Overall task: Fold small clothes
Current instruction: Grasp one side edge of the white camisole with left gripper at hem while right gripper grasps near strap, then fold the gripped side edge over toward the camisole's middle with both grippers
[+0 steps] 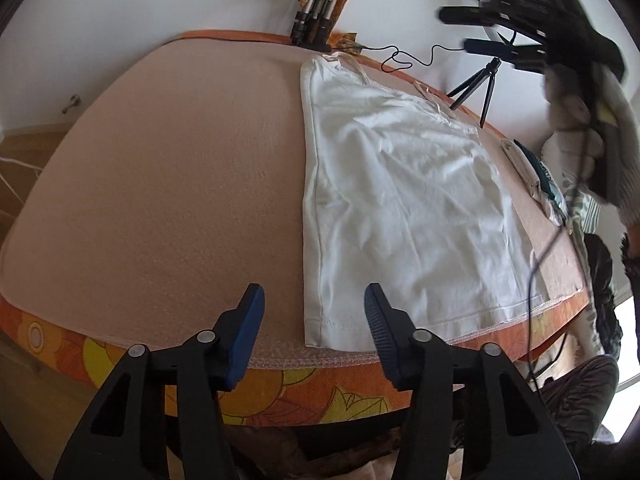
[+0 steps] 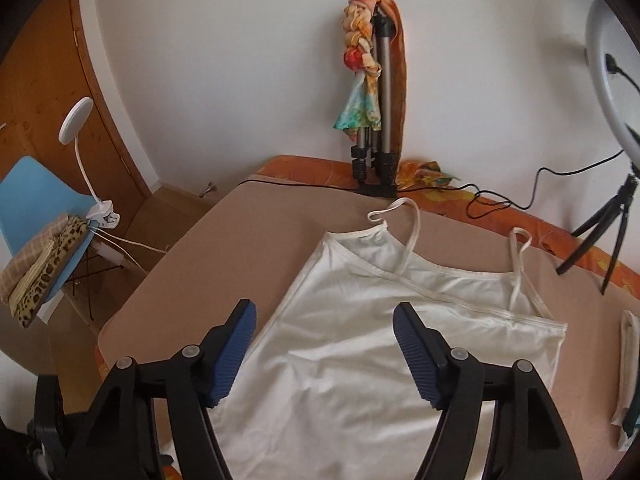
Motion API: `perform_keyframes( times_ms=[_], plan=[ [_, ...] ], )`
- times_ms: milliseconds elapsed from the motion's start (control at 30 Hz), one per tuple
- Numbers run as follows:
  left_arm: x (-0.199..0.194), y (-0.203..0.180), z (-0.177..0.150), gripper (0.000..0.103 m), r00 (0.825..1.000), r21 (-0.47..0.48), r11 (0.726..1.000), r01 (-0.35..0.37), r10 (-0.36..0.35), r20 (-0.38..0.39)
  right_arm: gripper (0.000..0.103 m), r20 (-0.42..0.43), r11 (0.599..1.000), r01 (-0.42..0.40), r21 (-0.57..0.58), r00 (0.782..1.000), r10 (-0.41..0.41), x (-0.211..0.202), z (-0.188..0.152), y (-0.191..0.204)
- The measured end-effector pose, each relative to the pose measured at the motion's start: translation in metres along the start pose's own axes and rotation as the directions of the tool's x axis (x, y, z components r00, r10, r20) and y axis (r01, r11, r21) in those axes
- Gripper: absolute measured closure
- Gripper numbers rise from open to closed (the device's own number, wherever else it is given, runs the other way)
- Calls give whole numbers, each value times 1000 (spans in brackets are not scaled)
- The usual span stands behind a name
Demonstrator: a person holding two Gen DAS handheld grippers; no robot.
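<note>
A white strappy top [image 1: 400,200] lies flat on the pink pad [image 1: 160,180], with its thin straps toward the wall and its hem along the near edge. My left gripper [image 1: 314,300] hovers open above the hem's left corner, and its blue pads do not touch the cloth. In the right wrist view the same top [image 2: 360,340] spreads out below my right gripper [image 2: 325,312]. That gripper is open over the left side seam, near the chest, with nothing pinched. The straps [image 2: 412,232] lie loose on the pad.
A folded tripod draped with a colourful scarf [image 2: 376,92] stands at the back wall. A small black tripod [image 2: 612,224] carries a ring light [image 2: 604,32], and its cable [image 2: 500,200] trails across the orange cloth. Folded clothes [image 1: 536,176] sit at the right edge. A blue chair [image 2: 36,200] stands left.
</note>
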State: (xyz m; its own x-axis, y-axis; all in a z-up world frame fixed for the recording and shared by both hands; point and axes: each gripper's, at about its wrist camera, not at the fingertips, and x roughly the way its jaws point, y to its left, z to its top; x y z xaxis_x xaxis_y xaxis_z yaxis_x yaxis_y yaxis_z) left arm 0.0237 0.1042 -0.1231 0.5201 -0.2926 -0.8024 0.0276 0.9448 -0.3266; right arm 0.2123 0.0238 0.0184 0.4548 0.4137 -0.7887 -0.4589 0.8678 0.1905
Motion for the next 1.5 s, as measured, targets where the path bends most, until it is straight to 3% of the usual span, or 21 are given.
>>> perform_keyframes(
  times_ms=[200,533,733,800,900,1033,1167,1267,1500],
  plan=[
    [1,2,-4,56,1000,1,1000,19,-19,-15,44,-137,997,-29,65,990,37,88,32,4],
    [12,4,-7,59,998,-9,999,38,-39,-55,56,-282,994,38,99,959,-9,189,45,5],
    [16,0,-8,73,998,22,999,27,-26,-56,60,-325,996,80,50,944,-59,216,55,18],
    [18,0,-9,88,997,16,999,51,-50,-64,61,-338,995,88,49,939,-66,225,58,18],
    [20,1,-11,96,994,6,997,83,-82,-68,63,-363,993,112,27,927,-95,239,61,20],
    [15,2,-11,98,989,-4,990,144,-144,-35,67,-376,989,146,-33,915,-148,247,61,27],
    [7,-11,-9,99,987,54,986,157,-158,4,89,-369,980,184,-71,908,-197,252,62,29],
    [2,-20,-9,99,985,95,981,167,-170,25,100,-368,984,172,-35,913,-173,250,63,20],
    [-3,-21,-7,99,982,107,977,183,-187,36,103,-324,990,136,17,938,-124,222,65,-1]
  ],
)
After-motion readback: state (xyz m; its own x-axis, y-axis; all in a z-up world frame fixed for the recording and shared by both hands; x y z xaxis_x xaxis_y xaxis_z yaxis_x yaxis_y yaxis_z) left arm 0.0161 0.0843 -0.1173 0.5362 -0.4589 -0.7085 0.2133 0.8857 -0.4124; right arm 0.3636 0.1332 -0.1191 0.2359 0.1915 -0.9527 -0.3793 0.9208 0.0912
